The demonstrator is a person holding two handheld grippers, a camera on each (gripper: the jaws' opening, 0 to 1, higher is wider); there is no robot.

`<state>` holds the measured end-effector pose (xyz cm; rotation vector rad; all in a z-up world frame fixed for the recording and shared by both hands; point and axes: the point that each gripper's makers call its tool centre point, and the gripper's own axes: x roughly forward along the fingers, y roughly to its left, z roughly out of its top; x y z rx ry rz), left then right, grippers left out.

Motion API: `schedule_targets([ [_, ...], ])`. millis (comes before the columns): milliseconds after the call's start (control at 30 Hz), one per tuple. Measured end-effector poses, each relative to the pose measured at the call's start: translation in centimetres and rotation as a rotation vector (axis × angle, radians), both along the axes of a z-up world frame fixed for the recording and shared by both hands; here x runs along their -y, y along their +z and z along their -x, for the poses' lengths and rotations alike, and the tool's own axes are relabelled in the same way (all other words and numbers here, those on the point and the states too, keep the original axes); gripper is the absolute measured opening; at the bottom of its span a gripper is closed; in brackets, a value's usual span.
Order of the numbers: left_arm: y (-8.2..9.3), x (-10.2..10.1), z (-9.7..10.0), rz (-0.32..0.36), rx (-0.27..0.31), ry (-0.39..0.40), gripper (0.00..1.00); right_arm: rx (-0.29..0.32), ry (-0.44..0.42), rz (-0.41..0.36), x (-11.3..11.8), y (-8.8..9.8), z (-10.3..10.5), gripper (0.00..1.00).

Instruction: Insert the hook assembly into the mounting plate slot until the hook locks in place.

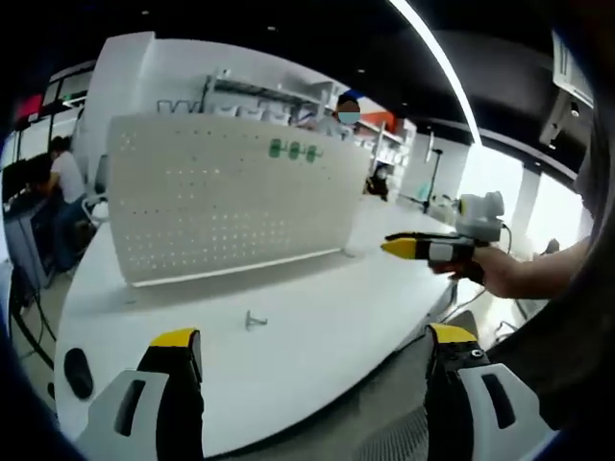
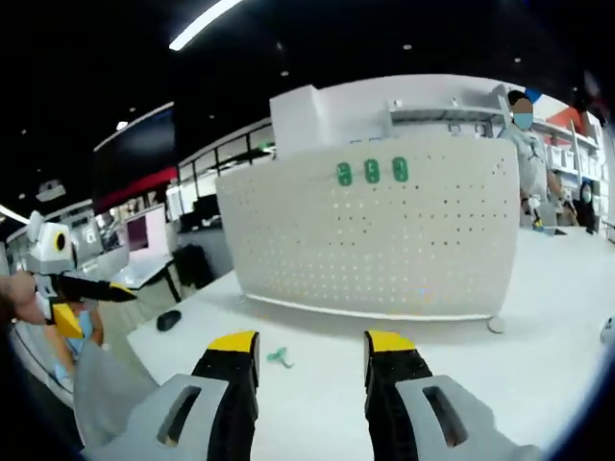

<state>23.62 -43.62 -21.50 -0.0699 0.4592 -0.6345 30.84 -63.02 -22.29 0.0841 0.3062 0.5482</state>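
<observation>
Lying hook (image 1: 255, 319) before pegboard (image 1: 226, 197)

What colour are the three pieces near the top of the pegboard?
Green. The three pieces on the white pegboard show best in the right gripper view.

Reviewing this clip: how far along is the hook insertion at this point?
Nothing looks done yet. The hook lies loose on the white table, in front of the upright pegboard plate. Both tongs, left and right, are open and empty. Left to do: pick up the hook, then seat it in a slot.
</observation>
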Motion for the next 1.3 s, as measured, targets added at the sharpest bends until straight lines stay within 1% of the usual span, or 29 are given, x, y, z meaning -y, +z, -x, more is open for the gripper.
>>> schedule_targets([
  [67, -0.2, 0.4, 0.0, -0.002, -0.004, -0.007, 0.98, -0.003, 0.030, 0.029, -0.2, -0.5, 0.7, 0.43],
  [133, -0.4, 0.6, 0.0, -0.007, -0.005, -0.012, 0.98, -0.012, 0.050, 0.026, -0.5, -0.8, 1.6, 0.43],
  [167, -0.6, 0.6, -0.1, -0.010, -0.009, -0.012, 0.98, -0.021, 0.069, 0.025, -0.8, -1.1, 2.5, 0.43],
  [333, -1.4, 0.8, -0.3, -0.019, -0.031, -0.015, 0.98, -0.034, 0.077, 0.013, -1.4, -1.9, 4.4, 0.41],
  [400, -1.7, 0.8, -0.5, -0.025, -0.039, -0.016, 0.98, -0.050, 0.080, 0.018, -1.6, -2.5, 5.3, 0.40],
  [500, -2.1, 0.7, -0.8, -0.034, -0.049, -0.017, 0.98, -0.073, 0.085, -0.002, -1.8, -3.0, 6.4, 0.40],
  [567, -2.3, 0.6, -1.1, -0.039, -0.052, -0.020, 0.97, -0.067, 0.107, 0.015, -2.1, -3.0, 6.9, 0.40],
  [600, -2.5, 0.7, -1.2, -0.041, -0.055, -0.022, 0.97, -0.061, 0.116, 0.032, -2.2, -2.9, 7.0, 0.40],
  [733, -3.2, 0.9, -2.0, -0.052, -0.068, -0.033, 0.97, -0.081, 0.141, 0.017, -2.6, -2.8, 7.5, 0.40],
  [867, -4.1, 1.0, -3.1, -0.062, -0.079, -0.041, 0.96, -0.095, 0.162, 0.029, -2.7, -3.2, 7.9, 0.39],
  [933, -4.5, 1.1, -3.7, -0.067, -0.082, -0.047, 0.95, -0.101, 0.161, 0.026, -2.5, -3.2, 7.7, 0.39],
  [1167, -6.2, 1.8, -6.3, -0.086, -0.100, -0.083, 0.93, -0.092, 0.150, 0.037, -1.9, -2.8, 6.4, 0.38],
  [1300, -7.4, 2.1, -7.8, -0.089, -0.113, -0.090, 0.92, -0.097, 0.147, 0.038, -1.8, -2.8, 5.8, 0.37],
])
